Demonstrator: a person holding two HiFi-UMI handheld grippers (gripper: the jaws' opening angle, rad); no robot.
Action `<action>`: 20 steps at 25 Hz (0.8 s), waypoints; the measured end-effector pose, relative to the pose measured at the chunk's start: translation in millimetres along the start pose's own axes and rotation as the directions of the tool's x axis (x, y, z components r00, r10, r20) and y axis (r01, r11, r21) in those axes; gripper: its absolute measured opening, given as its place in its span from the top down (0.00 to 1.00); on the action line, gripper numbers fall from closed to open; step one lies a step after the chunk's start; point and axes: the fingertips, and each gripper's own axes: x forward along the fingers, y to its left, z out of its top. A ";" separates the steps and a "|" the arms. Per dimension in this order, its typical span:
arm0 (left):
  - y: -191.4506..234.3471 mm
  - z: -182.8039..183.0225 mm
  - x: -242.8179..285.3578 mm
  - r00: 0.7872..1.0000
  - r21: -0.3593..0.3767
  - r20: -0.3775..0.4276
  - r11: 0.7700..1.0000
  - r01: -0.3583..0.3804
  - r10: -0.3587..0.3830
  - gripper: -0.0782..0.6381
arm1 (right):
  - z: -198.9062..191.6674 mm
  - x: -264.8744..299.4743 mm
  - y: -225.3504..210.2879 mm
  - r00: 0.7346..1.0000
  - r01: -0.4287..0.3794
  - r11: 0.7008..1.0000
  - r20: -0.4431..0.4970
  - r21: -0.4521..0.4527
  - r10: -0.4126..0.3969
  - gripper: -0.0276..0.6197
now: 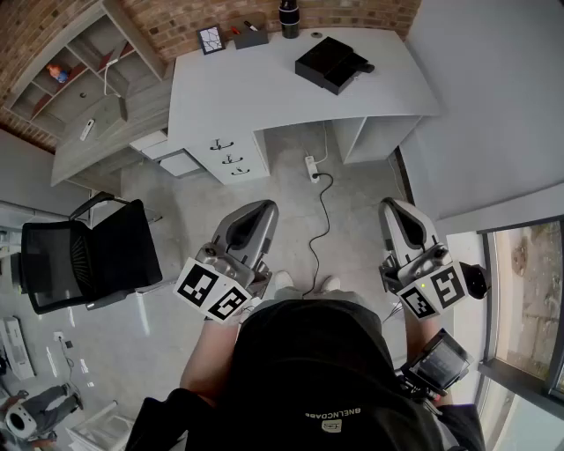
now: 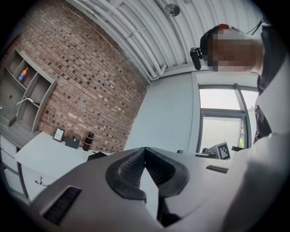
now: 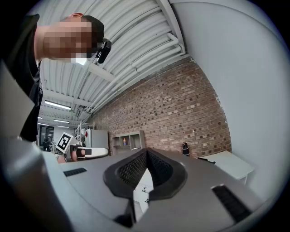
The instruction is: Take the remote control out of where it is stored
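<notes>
No remote control can be made out for certain. A white desk (image 1: 264, 88) stands ahead with a three-drawer unit (image 1: 227, 155) under it, all drawers closed. A small white elongated object (image 1: 86, 129) lies on the grey side counter; I cannot tell what it is. My left gripper (image 1: 264, 208) is held near the person's waist, shut and empty, well short of the desk. My right gripper (image 1: 393, 206) is level with it on the other side, also shut with nothing in it. In the gripper views the left gripper (image 2: 145, 149) and right gripper (image 3: 146, 152) point up at the brick wall, pads meeting.
On the desk are a black box (image 1: 330, 63), a black bottle (image 1: 289, 16), a small frame (image 1: 211, 39) and a dark tray (image 1: 250, 33). A black office chair (image 1: 92, 251) stands at the left. A power strip with its cable (image 1: 313, 169) lies on the floor. Grey wall shelves (image 1: 75, 62) are at the far left.
</notes>
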 end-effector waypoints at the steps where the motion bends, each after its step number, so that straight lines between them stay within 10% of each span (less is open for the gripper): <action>1: 0.9 0.1 0.4 1.000 0.009 -0.005 1.000 -0.003 0.003 0.88 | 0.3 1.2 0.0 1.000 -0.001 1.000 -0.001 0.001 0.001 0.95; 11: 3.7 3.8 8.8 0.999 0.122 -0.042 0.993 0.001 0.004 0.88 | -1.1 14.3 1.1 1.000 -0.019 1.000 -0.013 -0.002 0.019 0.95; 20: 26.4 8.6 1.2 1.000 0.076 -0.029 0.997 0.013 -0.010 0.88 | -9.9 32.6 8.2 1.000 -0.004 1.000 -0.027 0.010 0.004 0.95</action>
